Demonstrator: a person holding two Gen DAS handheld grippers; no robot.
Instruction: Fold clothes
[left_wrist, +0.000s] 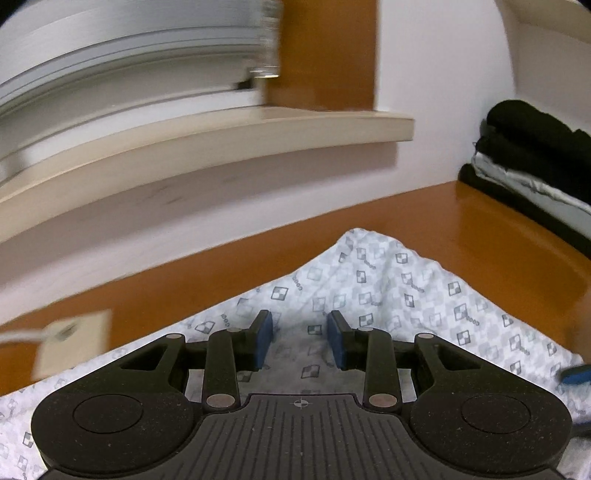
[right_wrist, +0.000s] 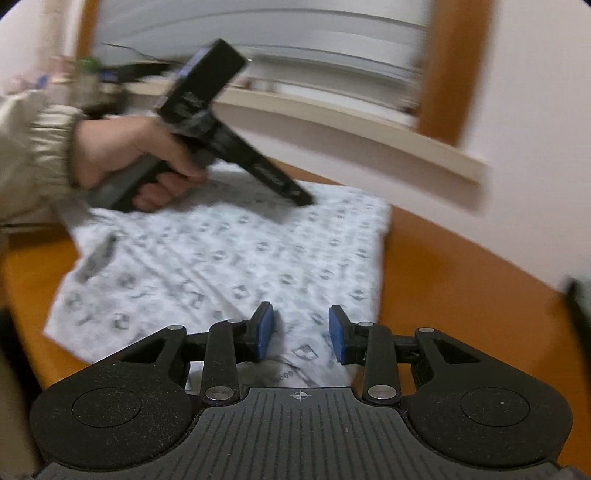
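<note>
An orange-brown table (left_wrist: 424, 210) takes up most of the room in front of me, pushed against a pale wall below a cream window sill (left_wrist: 207, 147). Spread flat across it is the garment (right_wrist: 229, 258), a white cloth printed all over with small grey checkered squares and short chains of little rings; no readable lettering or label shows on it. From the right-hand camera it lies as a rough rectangle, its long axis running from the near left edge of the table away toward the wall, with one straight side edge facing right and a far corner reaching close to the sill. From the left-hand camera a corner of the same cloth comes to a peak pointing at the wall. Faint creases run lengthwise through it. Off at the far right end of the table sits a stack of folded clothes (left_wrist: 532, 166), black layers with a silvery-grey one between. A small beige tag or box (left_wrist: 74, 343) with a white cord lies on the table just beside the cloth's left edge. The left gripper (left_wrist: 300, 339) hovers low over the cloth with its blue-padded jaws spread apart and nothing between them. The right gripper (right_wrist: 301, 334) is likewise released, fingers parted above the near end of the cloth. A hand (right_wrist: 136, 158) in a light sleeve (right_wrist: 37, 147) grasps the left tool's handle.
</note>
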